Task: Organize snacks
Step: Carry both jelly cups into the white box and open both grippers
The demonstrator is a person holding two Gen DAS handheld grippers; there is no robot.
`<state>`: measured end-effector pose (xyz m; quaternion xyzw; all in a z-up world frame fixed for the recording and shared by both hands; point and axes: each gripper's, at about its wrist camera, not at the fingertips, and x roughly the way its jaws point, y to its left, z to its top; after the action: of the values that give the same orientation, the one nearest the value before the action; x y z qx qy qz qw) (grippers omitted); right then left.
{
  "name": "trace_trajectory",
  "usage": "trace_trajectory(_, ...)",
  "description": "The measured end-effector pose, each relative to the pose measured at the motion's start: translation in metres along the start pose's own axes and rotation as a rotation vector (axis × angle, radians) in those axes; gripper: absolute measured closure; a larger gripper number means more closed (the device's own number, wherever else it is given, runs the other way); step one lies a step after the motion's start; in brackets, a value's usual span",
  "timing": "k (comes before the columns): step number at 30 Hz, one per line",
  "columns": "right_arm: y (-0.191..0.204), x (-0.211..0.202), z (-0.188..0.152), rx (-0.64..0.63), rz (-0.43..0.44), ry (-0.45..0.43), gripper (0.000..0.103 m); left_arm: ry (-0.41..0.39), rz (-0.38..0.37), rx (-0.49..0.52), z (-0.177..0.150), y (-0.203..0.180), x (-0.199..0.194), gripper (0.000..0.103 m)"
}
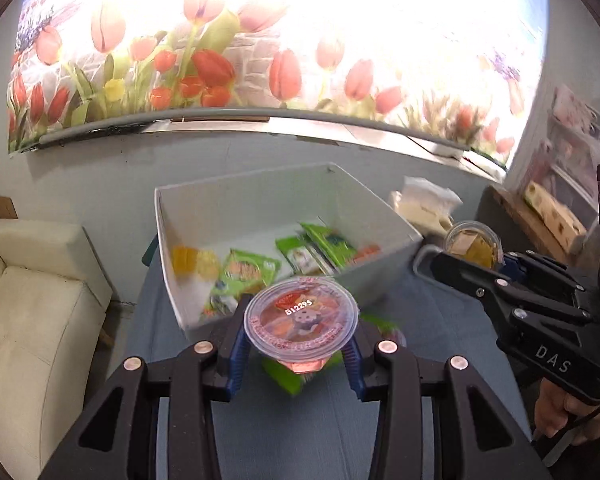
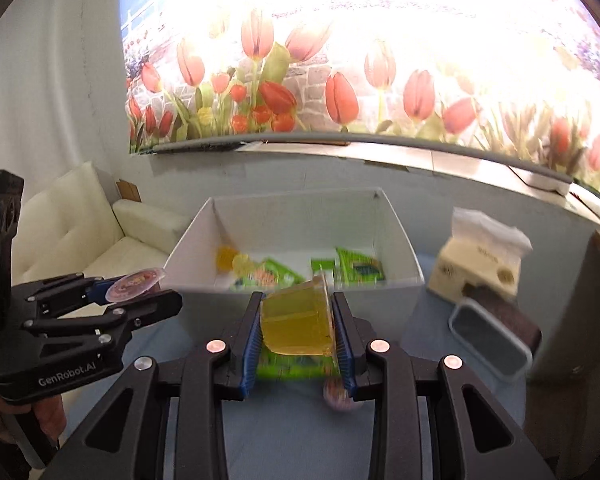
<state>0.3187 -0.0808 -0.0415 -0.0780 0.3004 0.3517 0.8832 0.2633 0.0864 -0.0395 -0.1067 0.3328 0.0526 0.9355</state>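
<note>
Pink jelly cup (image 1: 302,320) clamped in left hand-held gripper (image 1: 296,350).

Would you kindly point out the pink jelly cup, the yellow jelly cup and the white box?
pink jelly cup (image 1: 301,316), left wrist view, lid centre.
yellow jelly cup (image 2: 296,320), right wrist view, side wall.
white box (image 2: 300,216), right wrist view, far wall.

white sofa (image 1: 32,312), tissue box (image 2: 480,268), tulip mural (image 2: 340,80)

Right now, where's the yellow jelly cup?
The yellow jelly cup is clamped on its side in the right gripper, held above the blue table just short of the white box's near wall.
</note>
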Motion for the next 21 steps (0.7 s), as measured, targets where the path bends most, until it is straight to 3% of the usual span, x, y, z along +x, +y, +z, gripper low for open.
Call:
trace_trajectory(7, -0.020, 0.076, 0.064, 0.043, 0.008, 0.084, 0.068, 0.052, 0.004, 0.009, 0.063, 0.029, 0.063, 0.059)
trace_trajectory(10, -0.020, 0.100, 0.072, 0.031, 0.005, 0.109, 0.068, 0.064, 0.024, 0.059, 0.071, 0.033, 0.079, 0.059)
trace_trajectory(14, -0.023, 0.118, 0.076, 0.055, 0.003, 0.124, 0.068, 0.096, 0.024, 0.051, 0.072, 0.041, 0.097, 0.057)
trace_trajectory(15, -0.023, 0.122, 0.075, 0.053, 0.008, 0.129, 0.067, 0.102, 0.024, 0.051, 0.070, 0.042, 0.100, 0.048)
trace_trajectory(16, -0.023, 0.125, 0.075, 0.049, 0.006, 0.135, 0.064, 0.117, 0.030, 0.050, 0.068, 0.044, 0.105, 0.022)
trace_trajectory(17, -0.023, 0.128, 0.075, 0.043, 0.007, 0.146, 0.044, 0.131, 0.045, 0.038, 0.065, 0.047, 0.107, 0.007)
trace_trajectory(18, -0.023, 0.129, 0.075, 0.044, 0.007, 0.148, 0.015, 0.141, 0.057, 0.027, 0.062, 0.049, 0.108, 0.000)
trace_trajectory(19, -0.024, 0.127, 0.075, 0.053, 0.005, 0.131, 0.008, 0.151, 0.071, 0.022, 0.060, 0.051, 0.110, 0.000)
trace_trajectory(21, -0.028, 0.119, 0.076, 0.081, 0.011, 0.081, 0.006, 0.132, 0.078, 0.013, 0.056, 0.055, 0.108, 0.000)
